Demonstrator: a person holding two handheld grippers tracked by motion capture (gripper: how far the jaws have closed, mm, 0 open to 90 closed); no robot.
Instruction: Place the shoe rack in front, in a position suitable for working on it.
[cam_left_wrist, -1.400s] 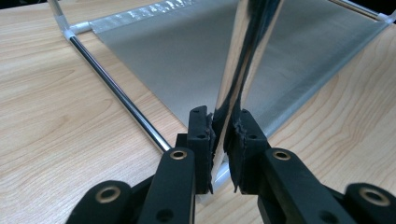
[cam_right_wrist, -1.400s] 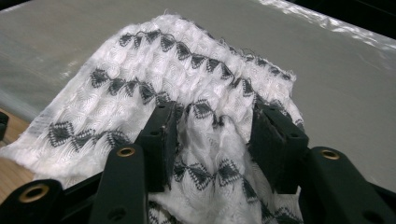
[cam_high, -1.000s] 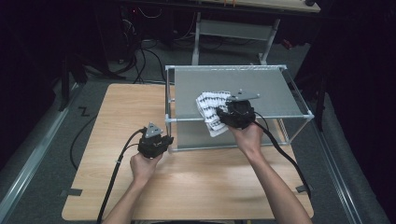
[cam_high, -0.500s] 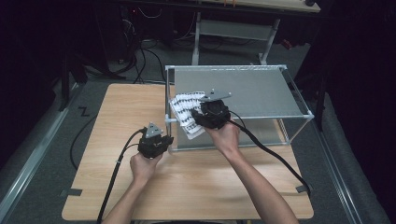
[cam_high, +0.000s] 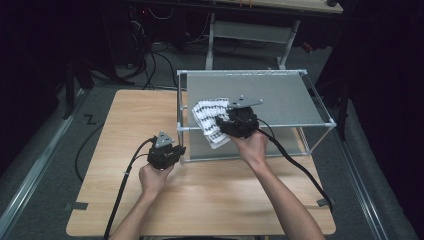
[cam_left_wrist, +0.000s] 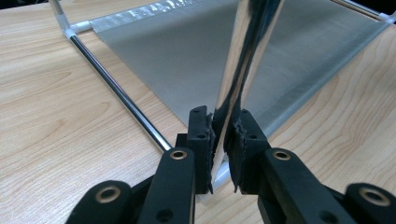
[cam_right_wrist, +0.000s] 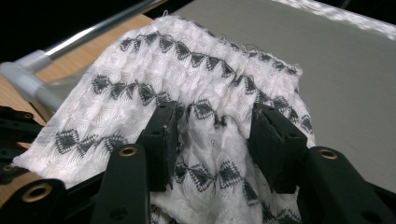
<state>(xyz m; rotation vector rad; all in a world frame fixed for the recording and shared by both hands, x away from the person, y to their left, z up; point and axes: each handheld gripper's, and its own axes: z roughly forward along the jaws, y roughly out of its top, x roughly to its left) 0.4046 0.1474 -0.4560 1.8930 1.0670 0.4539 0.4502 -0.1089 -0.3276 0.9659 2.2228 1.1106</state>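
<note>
A white cloth (cam_high: 207, 117) with rows of dark diamonds lies draped over the front left corner of the grey shelf (cam_high: 260, 97) of a metal rack (cam_high: 250, 72). My right gripper (cam_high: 221, 125) is over it. Its jaws have just been opening and stand apart, with a loose ridge of the cloth (cam_right_wrist: 196, 79) between them in the right gripper view (cam_right_wrist: 212, 114). My left gripper (cam_high: 176, 148) is at the rack's front left leg. In the left gripper view (cam_left_wrist: 223, 123) it is shut on that shiny upright post (cam_left_wrist: 247, 46).
The rack stands on a wooden table (cam_high: 125, 120), with bare wood to the left and in front. A black cable (cam_high: 300, 167) trails from the right gripper across the table's right side. Dark floor and cables surround the table.
The right gripper carried the cloth leftwards along the shelf to its front left corner, then drew back a little to the right. Its jaws have widened. The left gripper has not moved.
</note>
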